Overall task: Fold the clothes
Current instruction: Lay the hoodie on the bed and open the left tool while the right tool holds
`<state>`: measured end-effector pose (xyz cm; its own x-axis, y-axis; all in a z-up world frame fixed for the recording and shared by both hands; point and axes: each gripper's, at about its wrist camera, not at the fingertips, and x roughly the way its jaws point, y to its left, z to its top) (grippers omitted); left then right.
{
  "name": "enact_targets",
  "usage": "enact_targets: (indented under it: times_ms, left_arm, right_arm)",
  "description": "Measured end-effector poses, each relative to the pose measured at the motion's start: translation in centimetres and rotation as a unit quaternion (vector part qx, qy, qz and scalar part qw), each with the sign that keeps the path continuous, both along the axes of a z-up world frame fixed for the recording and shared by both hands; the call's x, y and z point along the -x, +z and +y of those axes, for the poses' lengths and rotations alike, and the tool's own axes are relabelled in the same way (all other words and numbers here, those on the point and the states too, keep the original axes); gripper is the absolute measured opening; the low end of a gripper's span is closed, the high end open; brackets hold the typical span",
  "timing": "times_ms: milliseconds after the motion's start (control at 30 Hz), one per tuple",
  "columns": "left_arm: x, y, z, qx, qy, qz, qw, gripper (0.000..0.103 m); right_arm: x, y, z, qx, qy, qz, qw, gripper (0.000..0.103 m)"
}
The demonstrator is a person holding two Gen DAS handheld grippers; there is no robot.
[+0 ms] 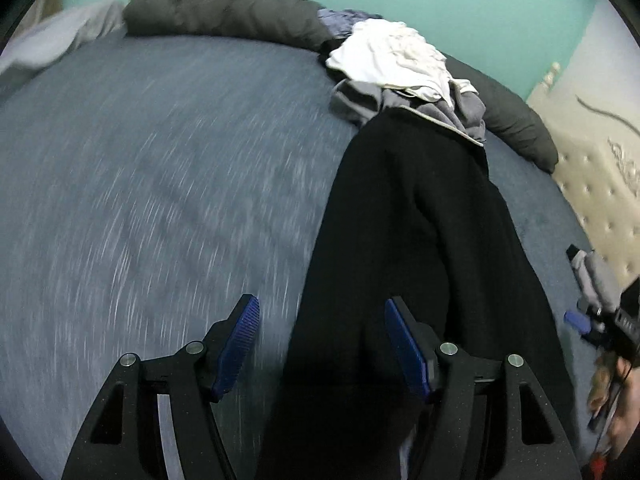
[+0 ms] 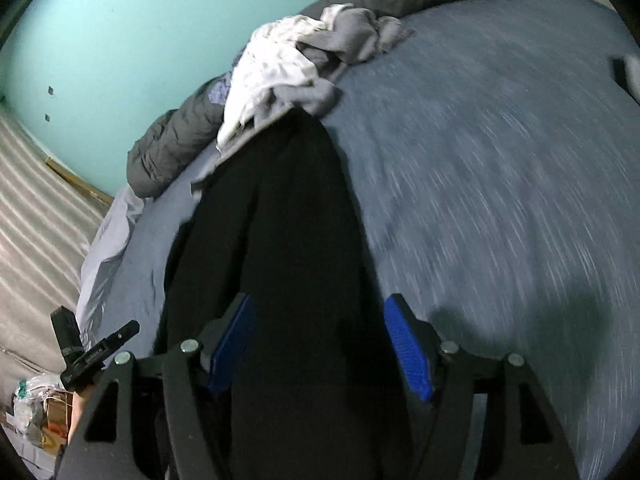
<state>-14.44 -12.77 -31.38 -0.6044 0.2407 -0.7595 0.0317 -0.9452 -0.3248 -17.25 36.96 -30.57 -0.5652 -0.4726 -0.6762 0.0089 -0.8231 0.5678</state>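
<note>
The black garment (image 1: 420, 248) lies stretched long on the bed (image 1: 160, 168), its long axis running from the near edge, under both cameras, away to the heap of clothes (image 1: 400, 76) by the grey duvet (image 1: 224, 8). Its far end touches that heap of white and grey pieces. The left hand-held gripper (image 1: 322, 344) hovers over the garment's near left edge, jaws spread wide, nothing between the blue pads (image 1: 240, 344). The right hand-held gripper (image 2: 320, 344) hangs above the near end, jaws also apart, with the dark cloth showing between them; contact cannot be told. The cloth looks plain, matte black, with long lengthwise folds.
</note>
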Motion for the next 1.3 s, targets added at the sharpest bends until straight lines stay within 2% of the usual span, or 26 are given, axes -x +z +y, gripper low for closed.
enact_targets:
  times_ms: [167,300,533,667,833,1000,1167,1200,1267,1300]
  left_arm:
    - [-4.5,-1.2,-0.8,-0.025,0.018,-0.01,0.9995,0.069]
    - [-6.0,-1.3,-0.8,-0.04,0.017,-0.003,0.999,0.069]
    - [-8.2,-0.7,-0.5,-0.027,-0.005,0.003,0.9996,0.07]
    - [-9.3,-1.2,-1.3,-0.025,0.001,-0.004,0.9997,0.07]
    - [-11.1,-2.3,-1.7,-0.003,-0.005,-0.026,0.9997,0.07]
    - [-12.6,-3.6,-2.6,-0.009,0.001,-0.051,0.9986,0.069]
    - [-13.6,-3.8,-2.4,-0.018,-0.01,-0.054,0.9983,0.069]
    - [-13.7,-3.8,-2.4,-0.02,-0.011,-0.055,0.9982,0.063]
    - [-13.8,-3.8,-2.3,-0.025,-0.015,-0.055,0.9981,0.034]
    - [-13.8,-3.7,-2.3,-0.028,-0.018,-0.054,0.998,0.014]
  right_arm:
    - [-4.1,-0.8,0.1,-0.005,-0.018,-0.013,1.0,0.069]
    - [-7.2,-1.5,0.1,-0.01,-0.032,-0.022,0.999,0.069]
    - [-12.4,-2.6,0.1,-0.019,-0.055,-0.036,0.998,0.069]
    - [-12.8,-2.8,-0.9,-0.014,-0.062,-0.018,0.998,0.069]
    - [-13.0,-2.9,-1.6,-0.018,-0.069,0.002,0.997,0.071]
    - [-13.0,-3.3,-1.5,-0.014,-0.077,0.004,0.997,0.071]
    - [-13.0,-3.2,-0.9,0.0,-0.084,0.009,0.996,0.071]
    - [-13.1,-3.1,-0.8,0.002,-0.085,0.01,0.996,0.071]
    - [-13.2,-3.1,-0.7,0.007,-0.087,0.012,0.996,0.071]
    - [-13.3,-3.1,-0.7,0.01,-0.087,0.013,0.996,0.071]
